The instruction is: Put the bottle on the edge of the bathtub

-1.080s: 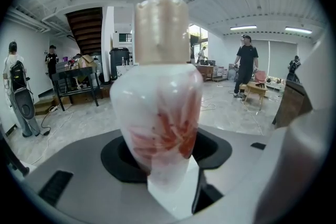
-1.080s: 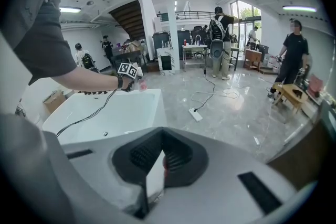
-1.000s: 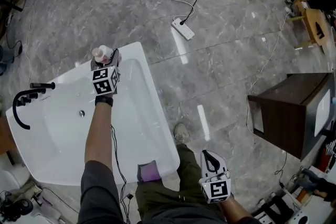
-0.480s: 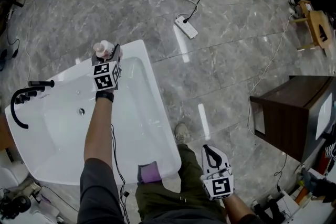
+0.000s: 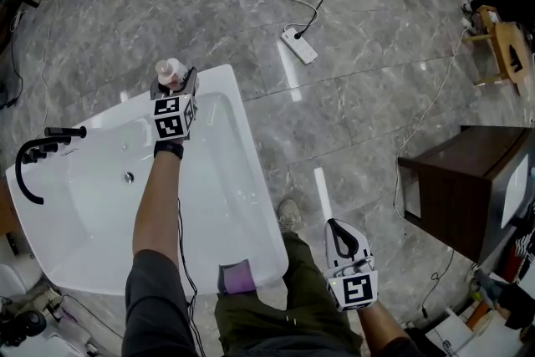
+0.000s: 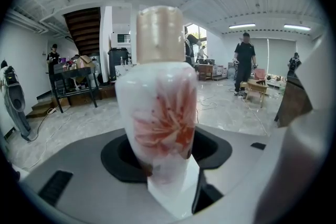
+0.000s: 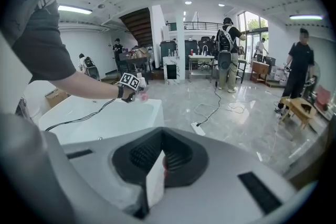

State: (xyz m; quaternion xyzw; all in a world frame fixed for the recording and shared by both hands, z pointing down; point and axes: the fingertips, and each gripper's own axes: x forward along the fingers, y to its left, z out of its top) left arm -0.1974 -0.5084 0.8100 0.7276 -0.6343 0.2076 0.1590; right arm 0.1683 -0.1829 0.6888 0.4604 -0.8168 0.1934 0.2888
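Note:
A white bottle (image 5: 170, 73) with a red flower print and a beige cap stands upright between the jaws of my left gripper (image 5: 174, 82), which is shut on it. It is over the far corner of the white bathtub's rim (image 5: 219, 78); whether it touches the rim I cannot tell. In the left gripper view the bottle (image 6: 160, 107) fills the middle, with the left gripper (image 6: 168, 165) round its lower body. My right gripper (image 5: 343, 237) hangs low at the right beside my leg, shut and empty. The right gripper (image 7: 156, 182) shows its pads together.
A black faucet (image 5: 33, 159) sits at the tub's left end and a purple thing (image 5: 236, 274) on its near rim. On the grey floor lie a power strip (image 5: 298, 44) and cables. A brown cabinet (image 5: 464, 180) and wooden stool (image 5: 506, 46) stand right.
My left gripper has carried the bottle a little farther out toward the tub's far corner. The right gripper has barely shifted.

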